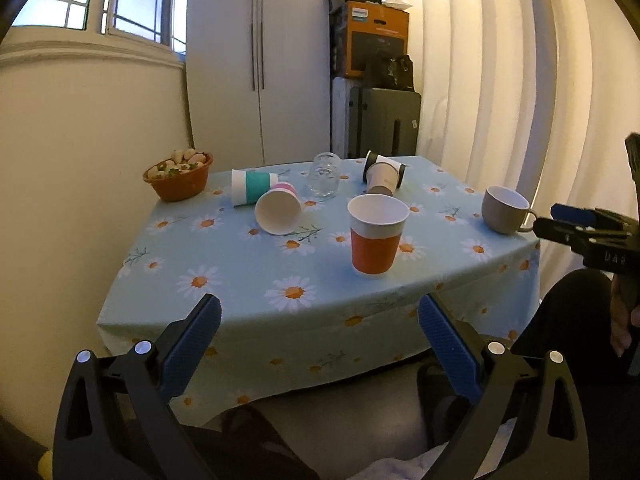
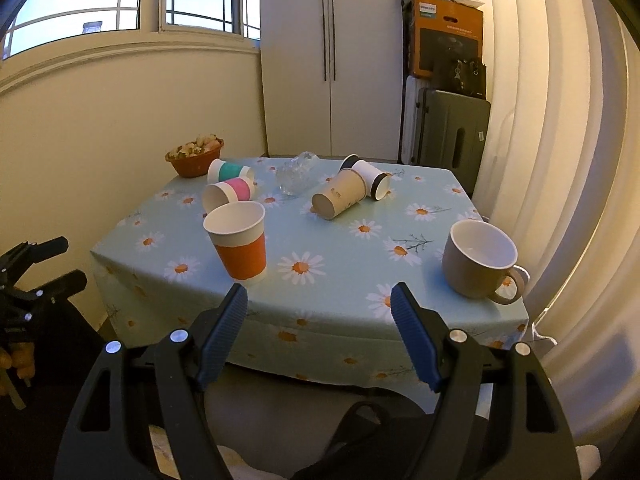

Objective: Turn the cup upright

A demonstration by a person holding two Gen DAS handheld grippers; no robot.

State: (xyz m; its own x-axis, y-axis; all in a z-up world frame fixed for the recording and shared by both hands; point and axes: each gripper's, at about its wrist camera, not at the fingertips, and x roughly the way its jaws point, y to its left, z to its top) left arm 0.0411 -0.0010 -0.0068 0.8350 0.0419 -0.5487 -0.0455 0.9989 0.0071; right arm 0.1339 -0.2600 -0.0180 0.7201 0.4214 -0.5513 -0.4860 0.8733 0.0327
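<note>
An orange paper cup [image 1: 376, 234] [image 2: 239, 241] stands upright near the table's front. A grey mug [image 1: 504, 209] [image 2: 481, 258] stands upright at the right edge. A pink cup [image 1: 279, 208] [image 2: 227, 195], a teal cup [image 1: 253, 186] [image 2: 229, 171], a beige cup [image 1: 382, 179] [image 2: 340, 199], a black-banded cup [image 1: 385, 167] [image 2: 370, 179] and a clear glass [image 1: 324, 175] [image 2: 295, 178] lie on their sides further back. My left gripper [image 1: 319, 312] is open and empty before the table's front edge. My right gripper [image 2: 319, 300] is open and empty over the front edge.
The table wears a light blue daisy cloth [image 1: 240, 264] [image 2: 344, 280]. An orange bowl of food [image 1: 178, 178] [image 2: 195, 158] sits at the back left corner. Curtains [image 2: 560, 160] hang to the right; a wardrobe and stacked luggage [image 1: 380, 120] stand behind.
</note>
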